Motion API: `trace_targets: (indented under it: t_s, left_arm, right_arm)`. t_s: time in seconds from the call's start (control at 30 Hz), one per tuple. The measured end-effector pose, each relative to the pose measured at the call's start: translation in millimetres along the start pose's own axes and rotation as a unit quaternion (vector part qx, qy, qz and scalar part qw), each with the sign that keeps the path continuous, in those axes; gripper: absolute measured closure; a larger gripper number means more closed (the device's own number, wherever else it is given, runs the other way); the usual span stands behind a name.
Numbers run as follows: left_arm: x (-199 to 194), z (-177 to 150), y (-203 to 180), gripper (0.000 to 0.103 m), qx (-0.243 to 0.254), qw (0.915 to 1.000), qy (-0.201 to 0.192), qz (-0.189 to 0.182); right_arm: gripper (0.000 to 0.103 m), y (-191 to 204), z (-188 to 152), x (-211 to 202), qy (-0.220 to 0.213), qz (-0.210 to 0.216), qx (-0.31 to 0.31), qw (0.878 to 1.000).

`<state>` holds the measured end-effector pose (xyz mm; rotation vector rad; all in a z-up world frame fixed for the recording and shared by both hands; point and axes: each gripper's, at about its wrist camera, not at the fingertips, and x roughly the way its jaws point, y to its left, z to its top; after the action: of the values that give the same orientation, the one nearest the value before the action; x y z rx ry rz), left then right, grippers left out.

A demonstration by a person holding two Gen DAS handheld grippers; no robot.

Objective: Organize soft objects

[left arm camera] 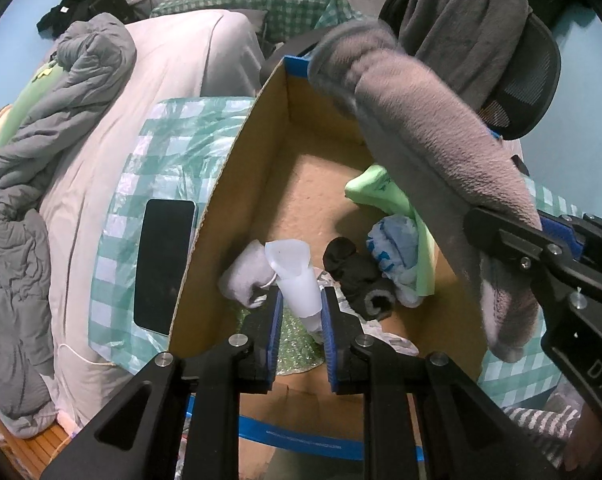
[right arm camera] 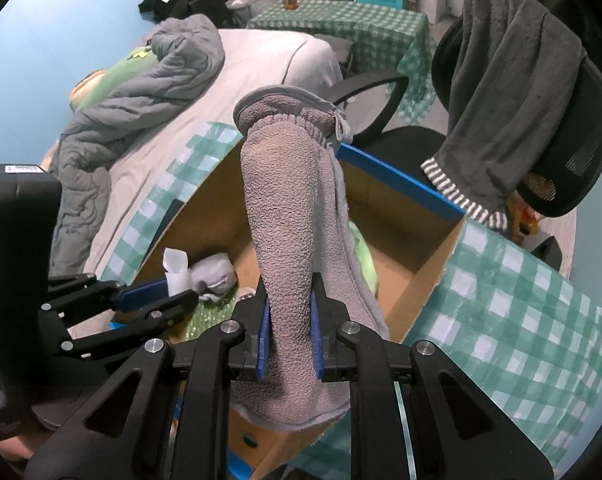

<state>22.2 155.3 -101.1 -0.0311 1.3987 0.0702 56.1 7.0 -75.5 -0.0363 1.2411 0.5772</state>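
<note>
Grey sock (right arm camera: 289, 240) hides box (right arm camera: 401, 184) interior; white item (left arm camera: 297, 276) possibly cloth.

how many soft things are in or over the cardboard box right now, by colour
grey: 2, a fuzzy grey fleece mitt held over the box, a rolled grey sock inside
white: 1, a white cloth piece
black: 1, a black sock roll
green: 1, a light green cloth
blue: 1, a pale blue bundle
total: 6
</note>
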Motion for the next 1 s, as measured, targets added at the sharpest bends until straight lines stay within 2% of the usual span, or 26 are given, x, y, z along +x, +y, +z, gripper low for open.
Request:
trace_targets:
  t_s: [0.03,0.13,0.17,0.33,0.43,0.57,0.63,0.67,0.87,1.0]
  left_arm:
    - [1.0,0.1,0.3,0.082,0.001,1.0000,0.002,0.003]
    - [3.8,-0.9,0.5,0.076,0.004,0.9999,0.009,0.006]
    - [3.9,-0.9,0.4,0.074,0.004,0.9999,0.009,0.008]
    - [1.0,-4.0,-0.2,0.062,0.013,0.9997,0.008,0.020]
    - [-4.9,-6.1,-0.1,0.054,0.015,0.9995,0.003,0.028]
    - [-16.0,-8.6,-1.1,0.051,0.019,0.9992,-0.004,0.036]
    - [-22.5,-10.6,-2.1,0.041,0.020,0.9991,-0.008,0.038]
    - [-26.4,-11.8,-2.9,0.040,0.021,0.9989,-0.013,0.041]
    - [-45.5,-16.1,-10.3,0.039,0.024,0.9983,-0.024,0.047]
    - [-59.4,-17.3,-15.5,0.030,0.023,0.9982,-0.034,0.043]
  right_arm:
    - [0.079,-0.5,0.0,0.7,0.001,0.001,0.003,1.000]
    - [0.077,-1.8,0.0,-0.3,0.000,-0.004,0.011,1.000]
    - [0.072,-1.4,0.4,-0.8,0.000,-0.003,0.012,1.000]
    - [0.065,-2.2,-1.1,-7.6,-0.006,-0.007,0.018,1.000]
    - [0.055,-4.9,-2.5,-13.5,-0.010,-0.008,0.026,1.000]
    - [0.049,-9.0,-6.5,-24.2,-0.014,-0.012,0.036,0.999]
    - [0.045,-12.5,-8.9,-30.8,-0.018,-0.015,0.043,0.999]
    - [0.043,-13.7,-9.7,-33.7,-0.020,-0.016,0.045,0.999]
    - [0.039,-24.2,-14.9,-57.2,-0.036,-0.027,0.056,0.997]
    - [0.038,-29.7,-18.1,-72.6,-0.047,-0.039,0.052,0.997]
